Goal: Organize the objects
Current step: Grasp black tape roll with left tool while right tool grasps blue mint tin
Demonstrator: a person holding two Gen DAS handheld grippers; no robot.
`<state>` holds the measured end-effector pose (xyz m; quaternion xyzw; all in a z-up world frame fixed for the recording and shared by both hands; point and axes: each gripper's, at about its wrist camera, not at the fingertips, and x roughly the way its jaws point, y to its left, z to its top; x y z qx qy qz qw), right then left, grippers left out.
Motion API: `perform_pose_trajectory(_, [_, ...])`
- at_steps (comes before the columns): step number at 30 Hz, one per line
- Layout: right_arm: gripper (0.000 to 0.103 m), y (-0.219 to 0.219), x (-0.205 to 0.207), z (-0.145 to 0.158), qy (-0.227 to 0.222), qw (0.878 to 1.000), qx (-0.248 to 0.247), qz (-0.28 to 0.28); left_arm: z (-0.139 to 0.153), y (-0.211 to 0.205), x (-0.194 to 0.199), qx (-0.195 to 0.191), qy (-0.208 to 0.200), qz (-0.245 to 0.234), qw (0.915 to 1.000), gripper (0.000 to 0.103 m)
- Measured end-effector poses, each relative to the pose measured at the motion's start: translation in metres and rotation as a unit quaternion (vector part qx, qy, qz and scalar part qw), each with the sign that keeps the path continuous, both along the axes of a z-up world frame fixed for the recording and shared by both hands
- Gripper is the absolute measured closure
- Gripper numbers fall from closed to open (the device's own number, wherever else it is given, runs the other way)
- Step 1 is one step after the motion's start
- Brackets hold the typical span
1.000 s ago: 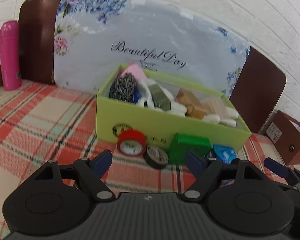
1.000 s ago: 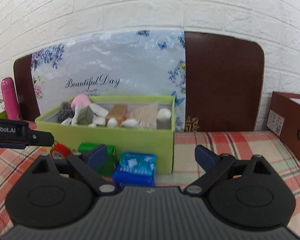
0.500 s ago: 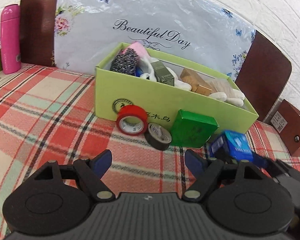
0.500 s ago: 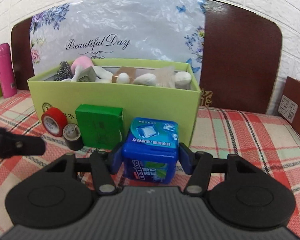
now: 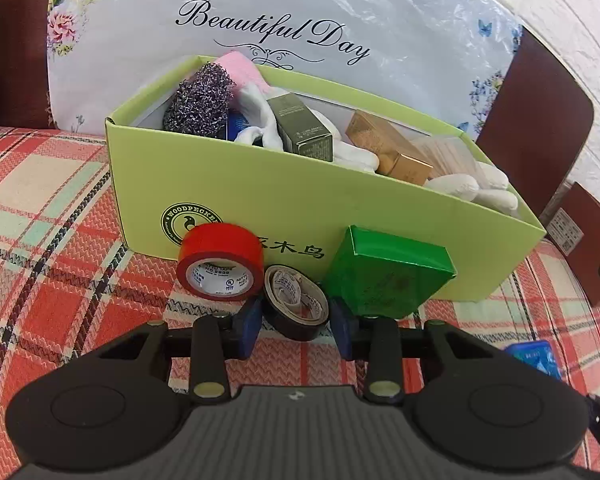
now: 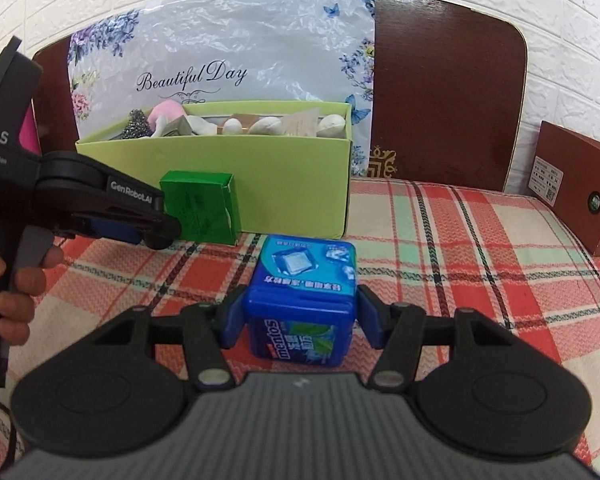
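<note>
A lime green box point(image 5: 260, 196) full of small items stands on the plaid cloth; it also shows in the right wrist view point(image 6: 220, 168). In front of it lie a red tape roll point(image 5: 220, 266), a black tape roll point(image 5: 296, 302) and a green carton point(image 5: 384, 276). My left gripper point(image 5: 296, 326) has its fingers closed around the black tape roll. My right gripper point(image 6: 298, 320) is shut on a blue Mentos box point(image 6: 302, 296), held away from the green box. The left gripper point(image 6: 156, 224) shows in the right wrist view beside the green carton point(image 6: 200, 208).
A floral "Beautiful Day" bag point(image 5: 268, 32) leans on brown chair backs point(image 6: 444, 104) behind the box. A brown carton point(image 6: 572, 196) stands at the right. A pink bottle is partly hidden at the far left. Plaid cloth point(image 6: 440, 248) extends to the right of the box.
My left gripper moved forward and down and closed on the black tape roll. My right gripper, shut on the Mentos box, pulled it back from the green box.
</note>
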<state>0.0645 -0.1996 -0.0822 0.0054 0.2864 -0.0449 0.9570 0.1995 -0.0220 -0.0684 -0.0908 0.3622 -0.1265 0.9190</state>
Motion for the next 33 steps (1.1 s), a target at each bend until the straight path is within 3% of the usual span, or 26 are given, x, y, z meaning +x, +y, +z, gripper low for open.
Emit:
perform_pose_trajectory(5, [0.047,0.000,-0.004,0.002,0.006,1.000,0.010,0.012,0.004,0.010,-0.023,-0.011,0.011,-0.020,0.9997,0.064])
perform_pose_trajectory(13, [0.046,0.006,-0.030,0.008,0.020,0.998,0.032,0.057,0.003,0.016,-0.088,0.014,0.022,-0.067,0.9974,0.063])
perform_pose_trajectory(15, [0.046,0.009,-0.037,0.007,0.022,0.997,0.028,0.066,0.003,0.015,-0.096,0.036,0.020,-0.052,0.9978,0.042])
perform_pose_trajectory(17, [0.042,0.012,-0.038,0.005,0.023,0.998,0.023,0.057,0.003,0.014,-0.099,0.050,0.010,-0.030,0.9983,0.036])
perform_pose_trajectory(23, [0.040,0.016,-0.035,0.000,0.034,0.998,0.023,0.049,0.004,0.011,-0.092,0.022,0.015,-0.027,0.9993,0.036])
perform_pose_trajectory(30, [0.042,0.019,-0.030,-0.004,0.041,0.998,0.013,0.048,-0.002,0.003,-0.088,0.030,0.013,-0.024,0.9992,0.037])
perform_pose_trajectory(31, [0.044,0.020,-0.029,-0.005,0.042,0.998,0.010,0.049,-0.002,0.003,-0.087,0.031,0.013,-0.028,0.9990,0.040])
perform_pose_trajectory(33, [0.048,0.022,-0.030,-0.006,0.040,0.998,0.003,0.050,-0.002,0.003,-0.086,0.034,0.011,-0.037,0.9986,0.064])
